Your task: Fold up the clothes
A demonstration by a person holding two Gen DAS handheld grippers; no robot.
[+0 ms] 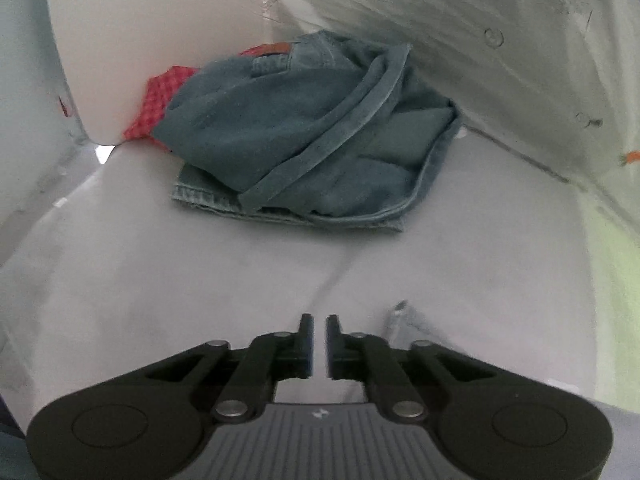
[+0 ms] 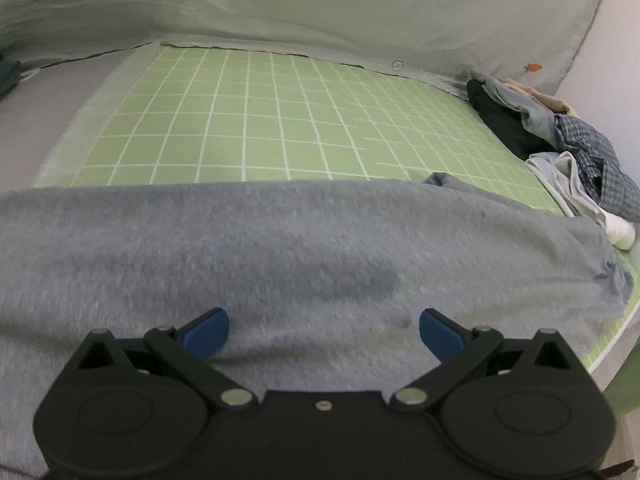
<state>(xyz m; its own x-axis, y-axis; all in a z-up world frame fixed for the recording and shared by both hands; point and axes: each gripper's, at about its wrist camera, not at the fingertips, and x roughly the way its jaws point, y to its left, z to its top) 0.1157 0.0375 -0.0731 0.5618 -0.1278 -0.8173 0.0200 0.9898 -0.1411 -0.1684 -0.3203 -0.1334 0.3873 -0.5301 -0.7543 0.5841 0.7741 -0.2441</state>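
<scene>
In the right wrist view a grey garment (image 2: 280, 256) lies spread across the near part of a green checked sheet (image 2: 256, 120). My right gripper (image 2: 324, 330) is open just above it, its blue fingertips (image 2: 206, 334) wide apart and holding nothing. In the left wrist view a pile with folded blue jeans (image 1: 308, 136) on top of a red checked cloth (image 1: 160, 100) sits on a pale grey surface (image 1: 160, 280). My left gripper (image 1: 319, 344) is well short of the pile, jaws nearly together with a thin gap, holding nothing.
A heap of unfolded clothes (image 2: 560, 140), dark, checked and white, lies at the right edge of the sheet. A pale carrot-print fabric (image 2: 360, 12) rises behind the sheet and shows at the right of the left wrist view (image 1: 520, 40). A white wall (image 1: 140, 40) stands behind the jeans.
</scene>
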